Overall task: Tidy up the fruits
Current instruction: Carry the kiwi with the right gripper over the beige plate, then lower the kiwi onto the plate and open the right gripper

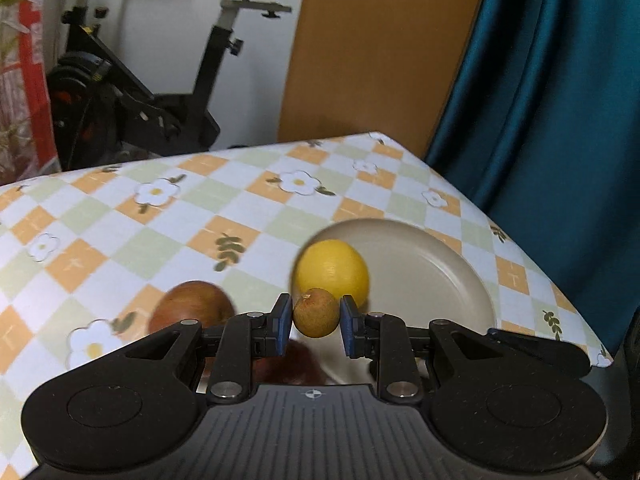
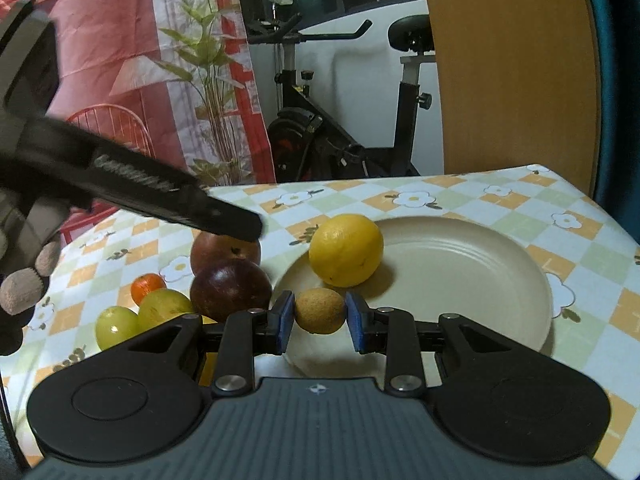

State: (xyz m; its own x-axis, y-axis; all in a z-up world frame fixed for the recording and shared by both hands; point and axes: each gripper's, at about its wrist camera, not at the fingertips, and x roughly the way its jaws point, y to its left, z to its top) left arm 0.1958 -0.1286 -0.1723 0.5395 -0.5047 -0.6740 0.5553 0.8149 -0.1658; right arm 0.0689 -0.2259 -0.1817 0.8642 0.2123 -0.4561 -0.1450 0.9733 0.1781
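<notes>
My left gripper (image 1: 316, 314) is shut on a small brown fruit (image 1: 316, 312), held above the near left rim of the beige plate (image 1: 440, 276). A yellow lemon (image 1: 332, 274) lies on the plate's left side. My right gripper (image 2: 320, 312) is shut on another small brown fruit (image 2: 320, 311) over the plate's (image 2: 460, 276) near left part, just in front of the lemon (image 2: 346, 250). A reddish apple (image 1: 190, 304) sits left of the plate. The left gripper's body (image 2: 120, 188) shows in the right wrist view above the fruit pile.
Left of the plate lie a red apple (image 2: 224, 250), a dark purple fruit (image 2: 230, 290), a small orange (image 2: 147, 286) and two yellow-green fruits (image 2: 116, 326). The checkered tablecloth (image 1: 120, 224) ends at the far and right edges. An exercise bike (image 1: 132, 92) stands behind.
</notes>
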